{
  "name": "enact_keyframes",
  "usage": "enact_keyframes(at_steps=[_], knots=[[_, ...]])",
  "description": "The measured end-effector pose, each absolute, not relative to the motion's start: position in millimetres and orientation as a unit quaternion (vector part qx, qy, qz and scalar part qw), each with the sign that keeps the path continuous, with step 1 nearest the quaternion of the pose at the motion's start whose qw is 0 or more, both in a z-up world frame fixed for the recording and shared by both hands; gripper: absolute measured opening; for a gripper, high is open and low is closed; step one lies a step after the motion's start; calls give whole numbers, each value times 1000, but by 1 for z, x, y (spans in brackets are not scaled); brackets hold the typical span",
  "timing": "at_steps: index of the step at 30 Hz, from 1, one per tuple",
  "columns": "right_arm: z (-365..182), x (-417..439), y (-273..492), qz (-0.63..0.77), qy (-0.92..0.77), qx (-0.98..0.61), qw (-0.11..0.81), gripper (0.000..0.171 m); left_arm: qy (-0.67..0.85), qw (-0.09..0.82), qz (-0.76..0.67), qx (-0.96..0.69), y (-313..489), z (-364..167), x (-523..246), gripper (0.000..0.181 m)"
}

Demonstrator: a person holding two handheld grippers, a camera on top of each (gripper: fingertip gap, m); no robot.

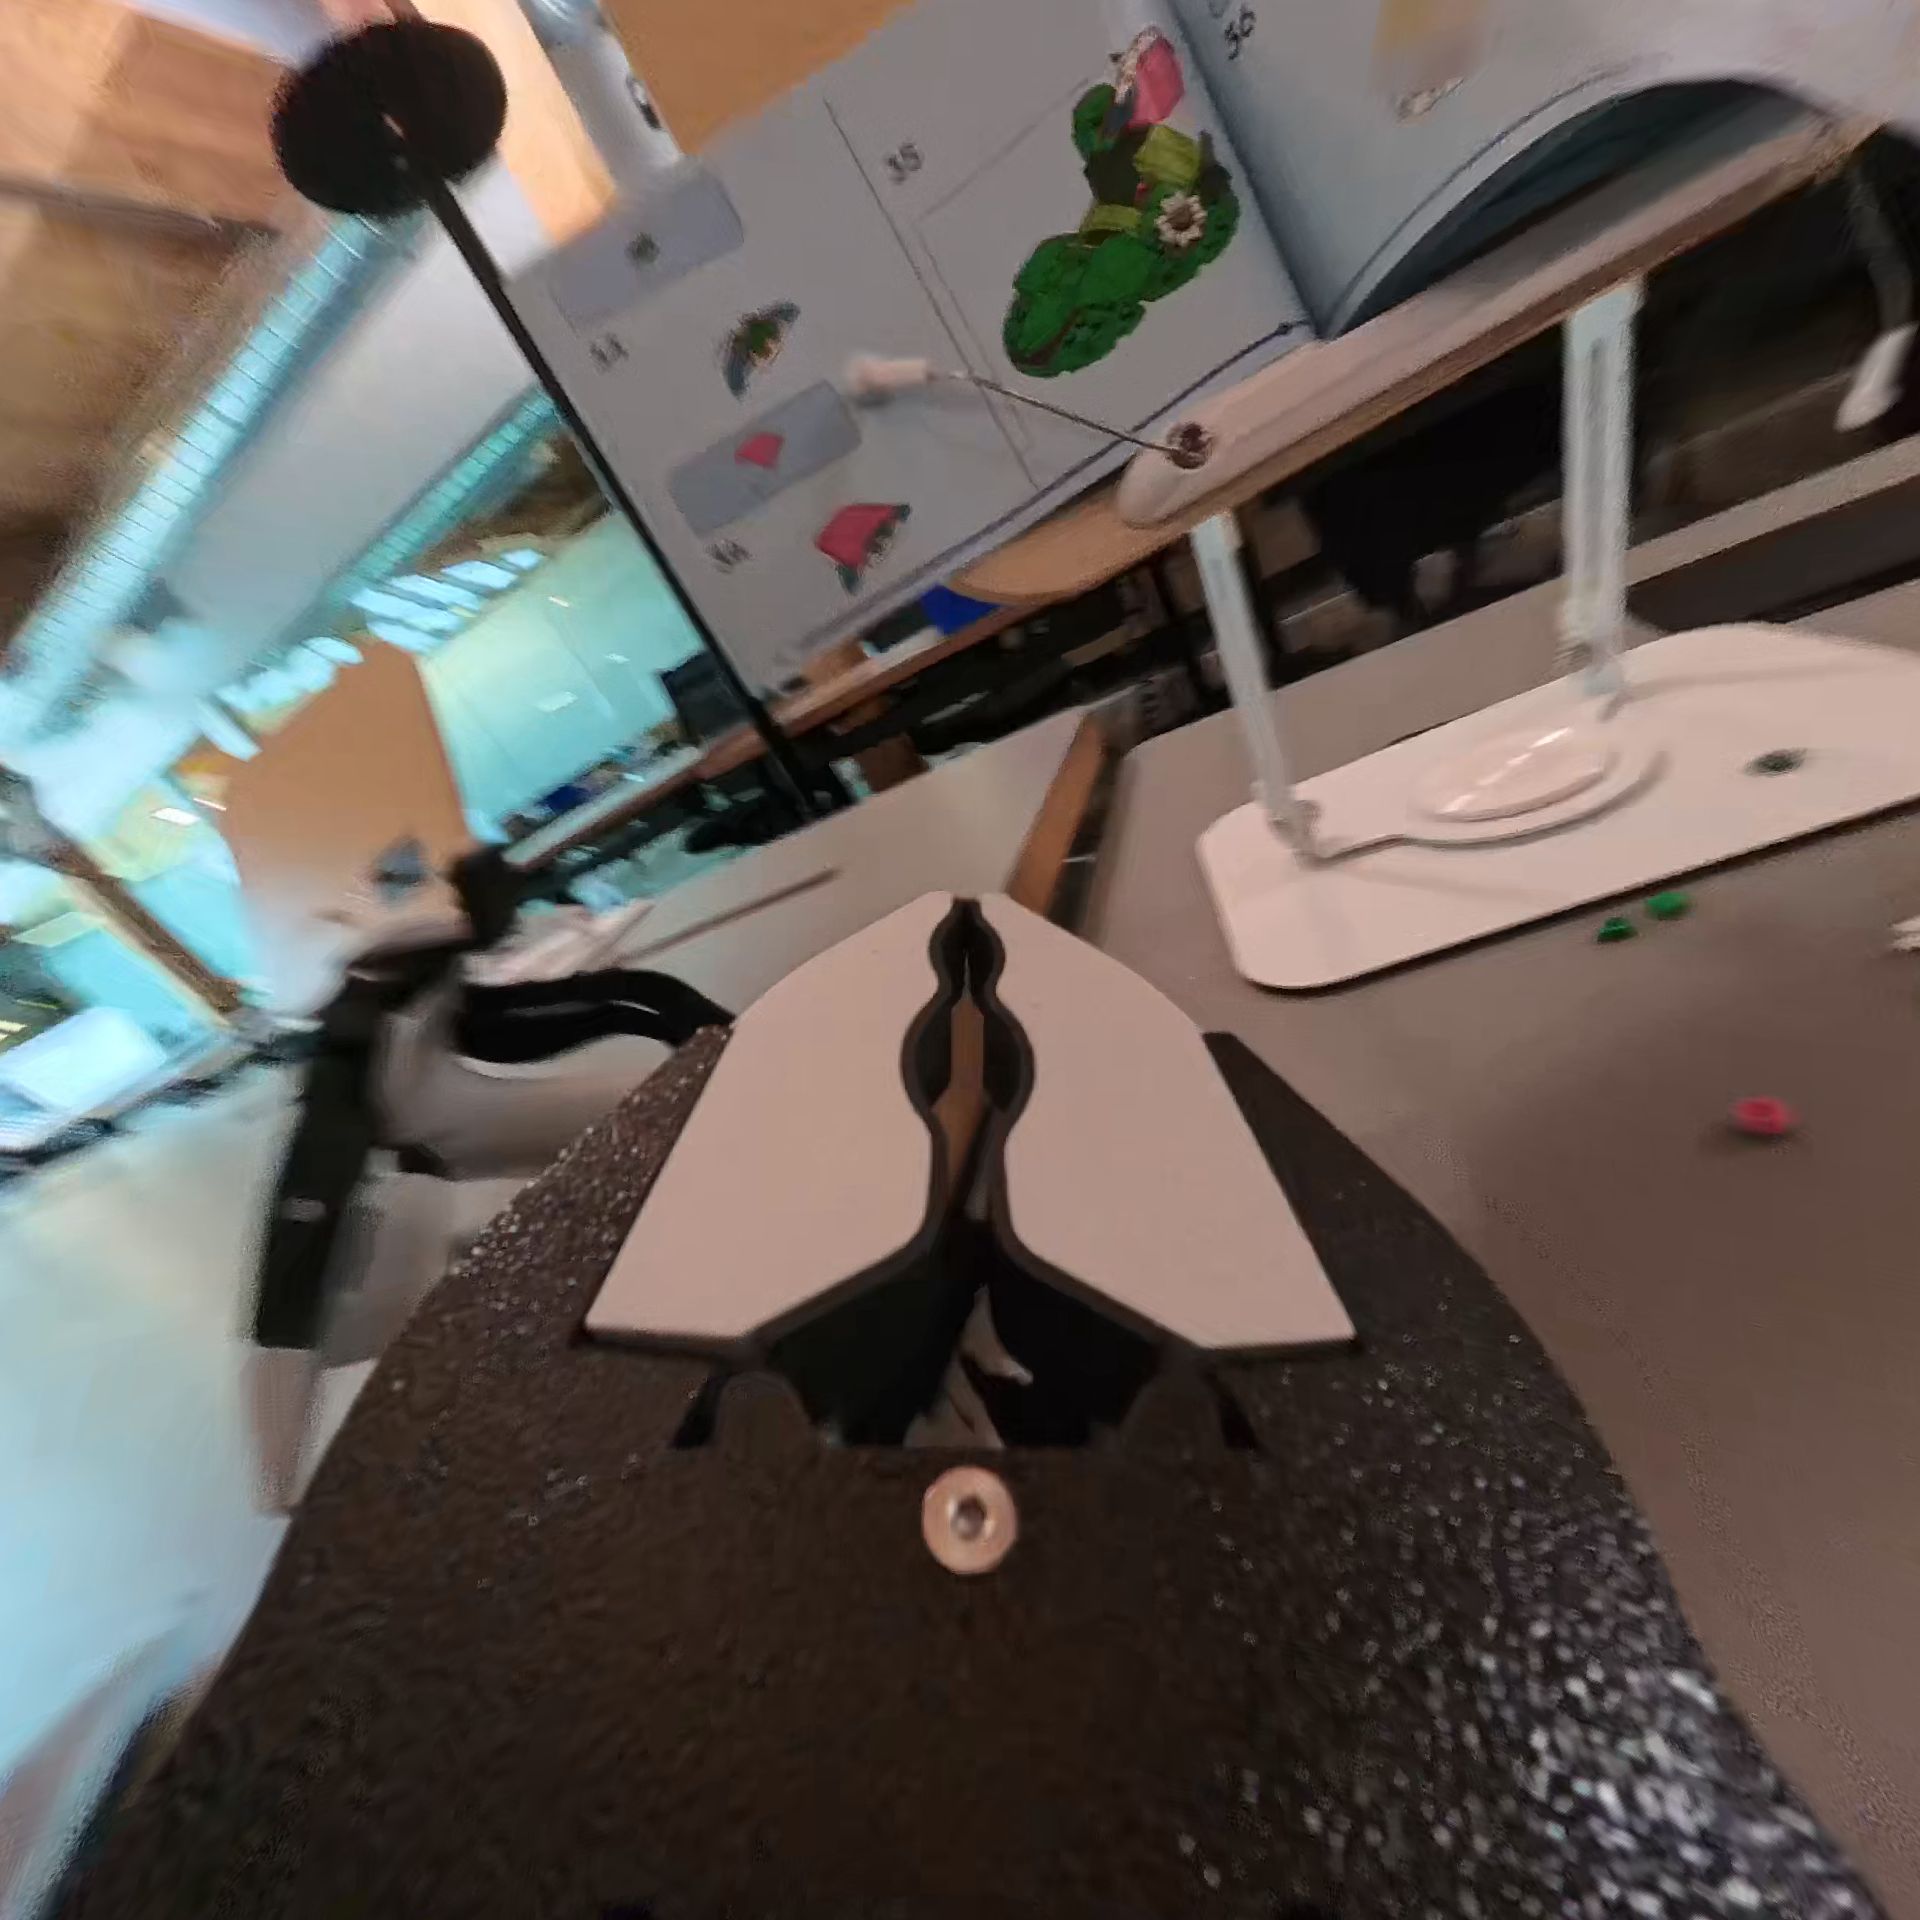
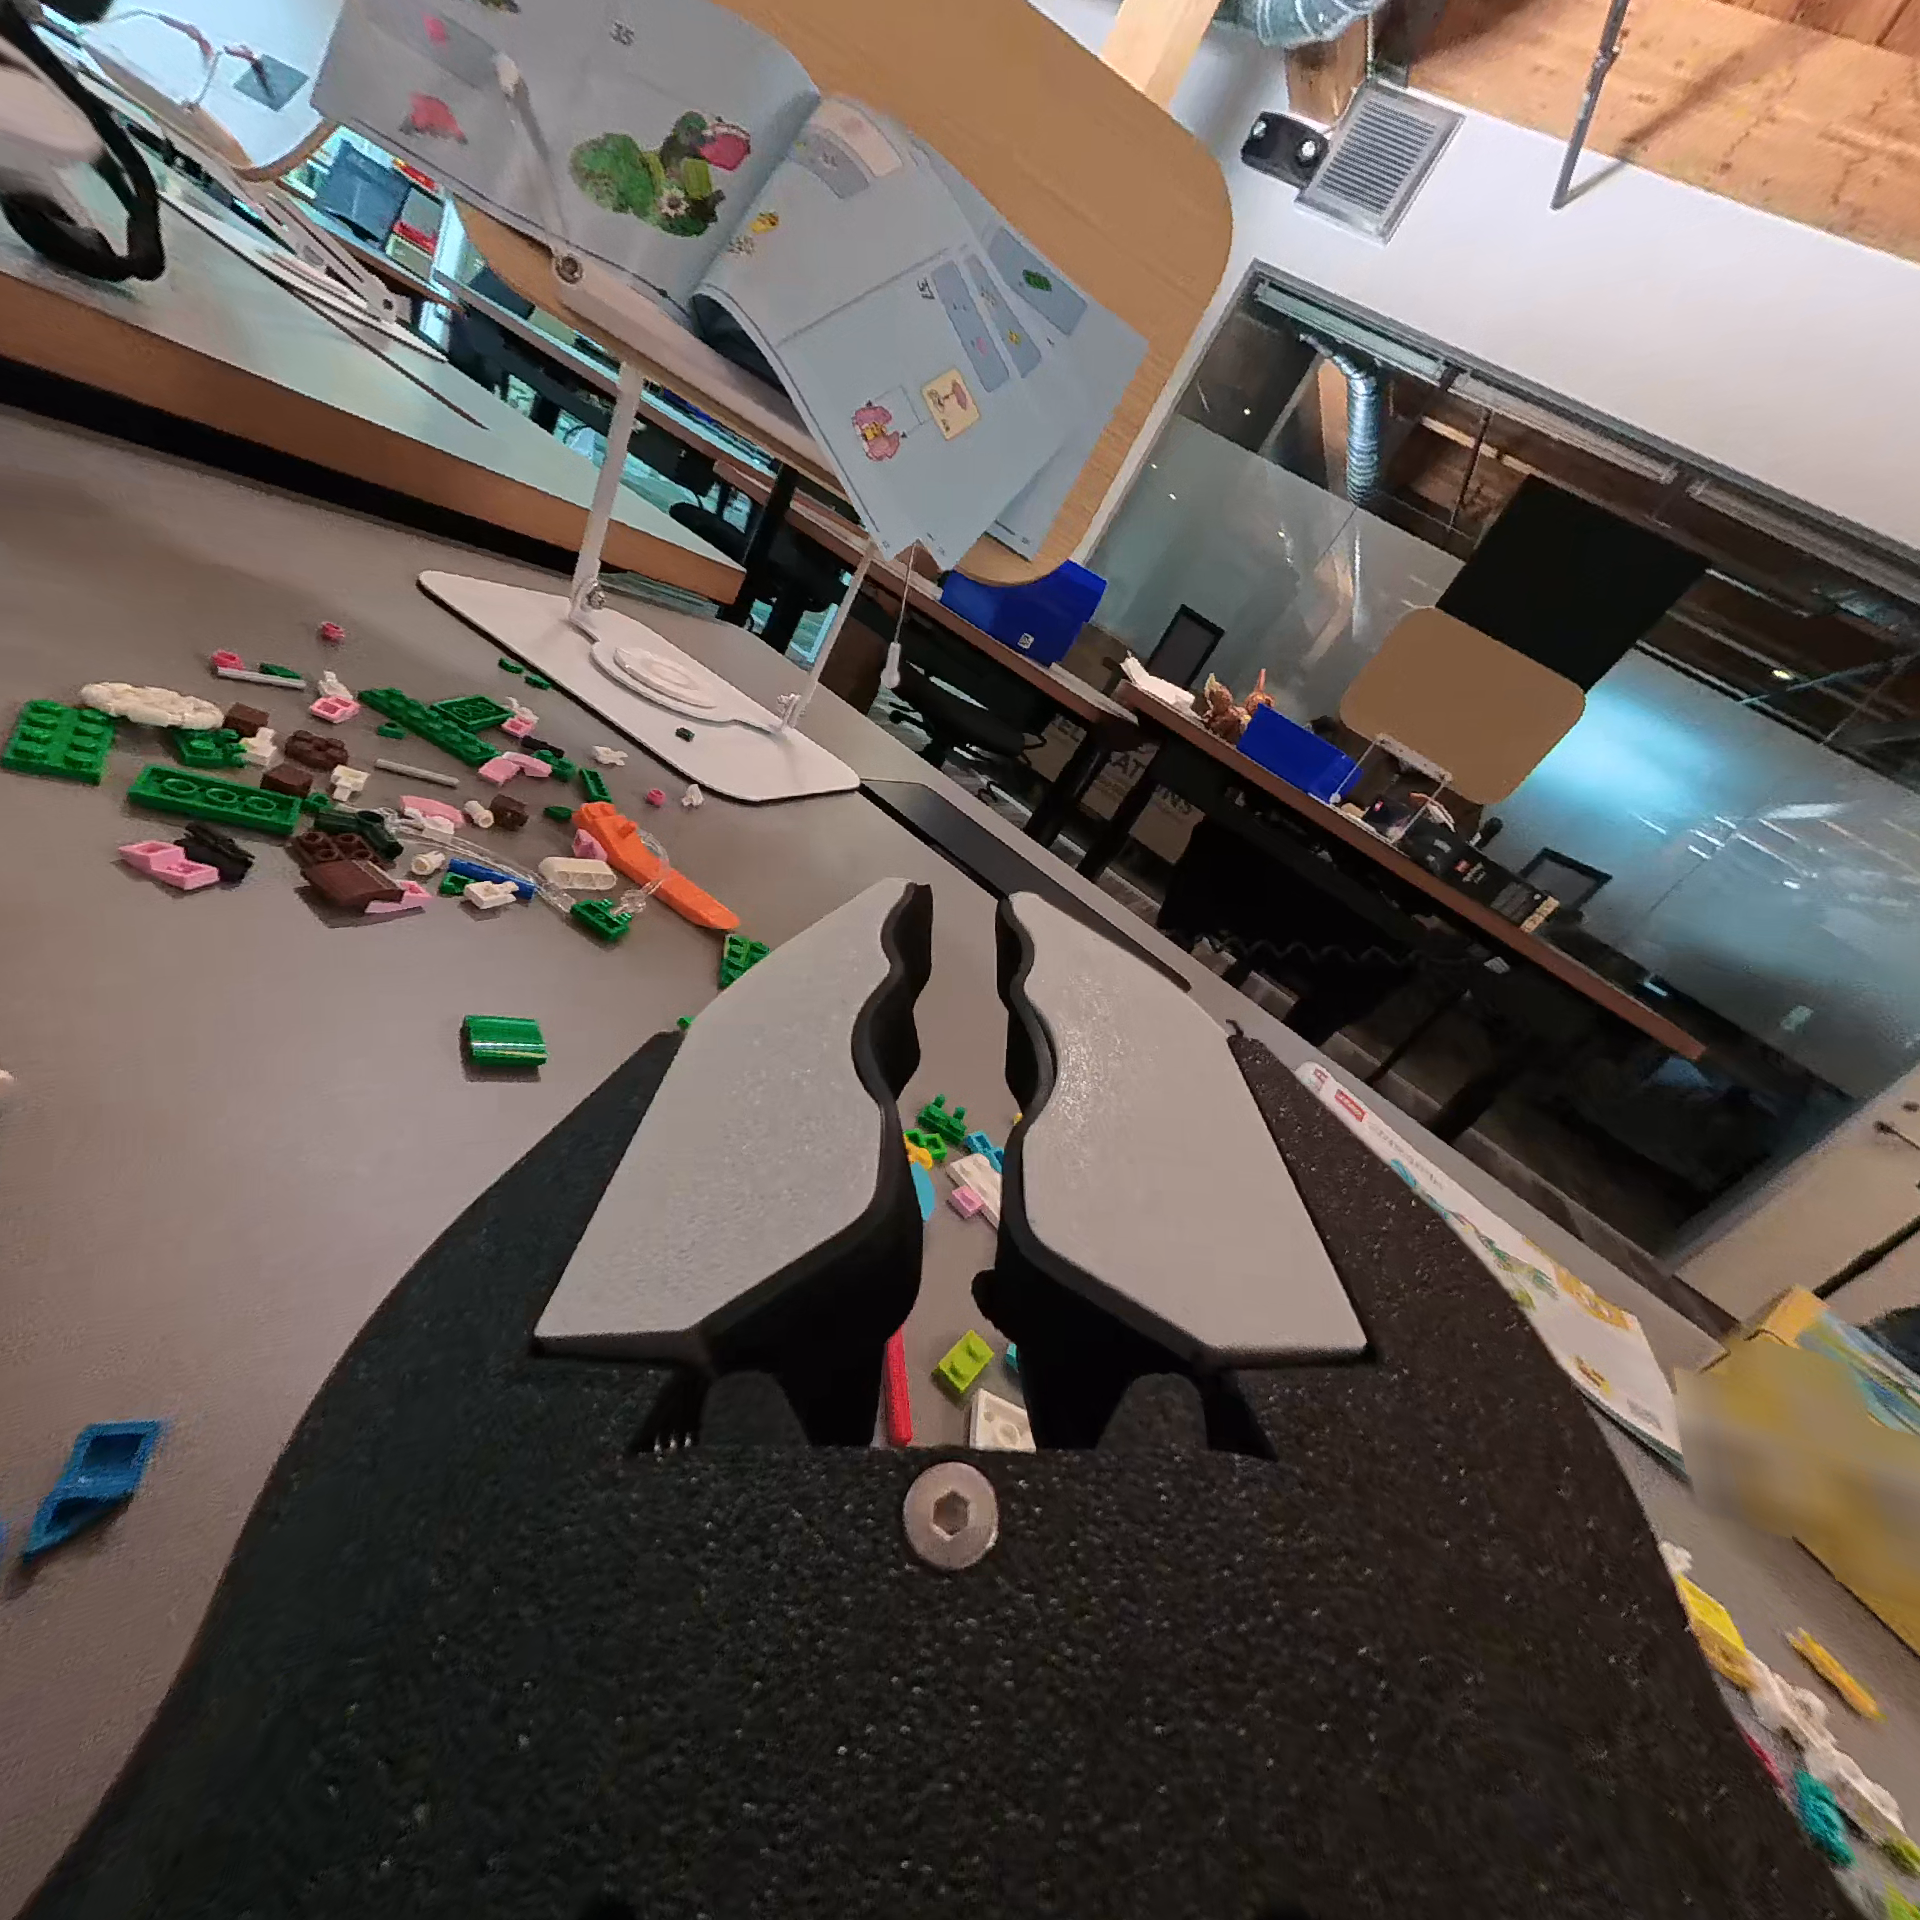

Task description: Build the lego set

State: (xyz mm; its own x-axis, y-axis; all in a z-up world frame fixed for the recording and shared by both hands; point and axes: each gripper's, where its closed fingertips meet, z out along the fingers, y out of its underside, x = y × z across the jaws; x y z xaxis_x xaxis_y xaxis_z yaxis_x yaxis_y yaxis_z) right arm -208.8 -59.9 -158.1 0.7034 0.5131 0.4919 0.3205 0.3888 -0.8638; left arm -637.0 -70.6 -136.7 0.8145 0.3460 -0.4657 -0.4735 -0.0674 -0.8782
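The loose lego pieces (image 2: 343,800) lay scattered on the grey bench (image 2: 260,1143), just beside the white base of the booklet stand (image 2: 665,686); they looked light, rigid and smooth, likely to skid, so best pinched across flat sides. The left gripper (image 1: 968,935) was closed on nothing; the right gripper (image 2: 961,914) stood slightly apart, empty, above a few small pieces (image 2: 961,1174); the green plate (image 2: 213,798) probably offered long edges to grasp.

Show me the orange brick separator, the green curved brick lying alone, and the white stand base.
orange brick separator (image 2: 652,868), right wrist view, middle of its body.
green curved brick (image 2: 504,1040), right wrist view, its top face.
white stand base (image 2: 764,764), right wrist view, bare near corner.
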Motion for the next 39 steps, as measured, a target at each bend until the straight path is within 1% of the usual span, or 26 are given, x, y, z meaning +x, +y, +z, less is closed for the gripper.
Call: enact_keyframes(at_steps=[2,5,8,11,13,15,17,20,26,28,30,32,35,39], knots=[[-160,-207,-57,64,-377,-555,739,11,58,691,347,-632,-83,-111,-634,0],[-160,-207,-56,63,-377,-554,739,10,47,734,341,-585,-106,-76,-613,0],[-160,-207,-56,58,-377,-555,739,10,48,770,297,-562,-119,-53,-570,0],[-160,-206,-55,54,-376,-556,739,9,48,800,239,-548,-126,-44,-511,0],[-160,-206,-56,50,-378,-555,740,9,41,815,178,-550,-128,-50,-472,0],[-160,-206,-56,45,-379,-554,740,9,70,817,127,-559,-126,-68,-430,0],[-161,-206,-57,47,-381,-553,739,9,94,798,115,-584,-123,-95,-406,3],[-160,-205,-57,56,-378,-553,740,9,94,779,52,-617,-130,-125,-387,7],[-157,-202,-56,81,-366,-554,743,9,58,787,-4,-614,-150,-127,-396,8],[-156,-201,-56,85,-362,-556,743,9,27,789,-65,-610,-147,-126,-392,8],[-155,-201,-56,95,-358,-557,744,9,45,786,-125,-604,-143,-125,-371,8],[-152,-202,-56,93,-362,-550,746,8,61,780,-100,-615,-139,-128,-364,1],[-149,-205,-58,74,-381,-534,751,9,82,811,-59,-576,-152,-115,-354,0],[-148,-215,-70,74,-408,-508,755,9,91,797,-137,-581,-155,-121,-325,0]])
